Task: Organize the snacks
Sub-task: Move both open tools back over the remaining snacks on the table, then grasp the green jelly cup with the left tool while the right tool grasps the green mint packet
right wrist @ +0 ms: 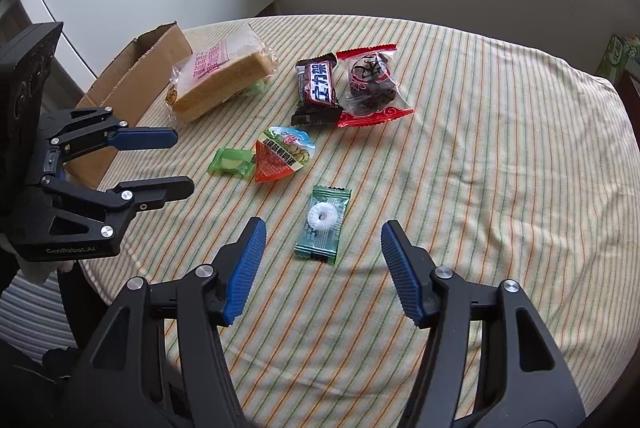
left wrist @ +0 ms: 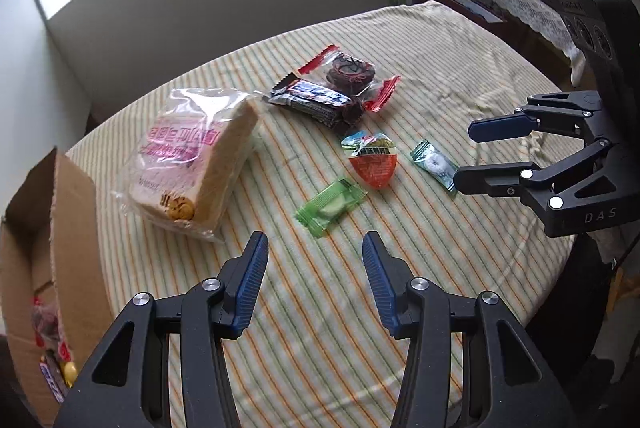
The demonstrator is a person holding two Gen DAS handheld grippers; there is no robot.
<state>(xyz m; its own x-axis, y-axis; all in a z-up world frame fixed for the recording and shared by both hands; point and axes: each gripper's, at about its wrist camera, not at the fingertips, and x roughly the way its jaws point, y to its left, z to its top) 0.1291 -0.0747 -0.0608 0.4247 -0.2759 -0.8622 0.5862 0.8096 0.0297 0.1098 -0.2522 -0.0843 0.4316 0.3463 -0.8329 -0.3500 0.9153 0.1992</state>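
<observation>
Six snacks, left wrist view: all lie on the striped desk [left wrist: 460,76].
Count: one bagged bread loaf [left wrist: 192,164], one chocolate bar [left wrist: 308,100], one dark cake in a clear red-edged wrapper [left wrist: 350,70], one orange-green triangular pack [left wrist: 372,158], one green candy [left wrist: 330,206], one teal ring mint [left wrist: 434,160].
Box: one open cardboard box [left wrist: 48,248] at the desk's left edge; a few wrapped snacks show at its bottom, too small to count.
Left tool [left wrist: 316,248]: fingers spread, nothing between them, near the green candy.
Right tool [left wrist: 466,156]: spread and empty; its lower finger covers the mint's near end, contact unclear.

Right wrist view, count: same six, one of each.
Mint: ring mint [right wrist: 322,224] lies flat just ahead of the right tool [right wrist: 324,240], between the lines of its spread fingers, untouched.
Box: cardboard box [right wrist: 148,68] behind the bread [right wrist: 224,80], its inside hidden.
Left tool [right wrist: 182,160]: spread, empty, beside the green candy [right wrist: 232,164].
</observation>
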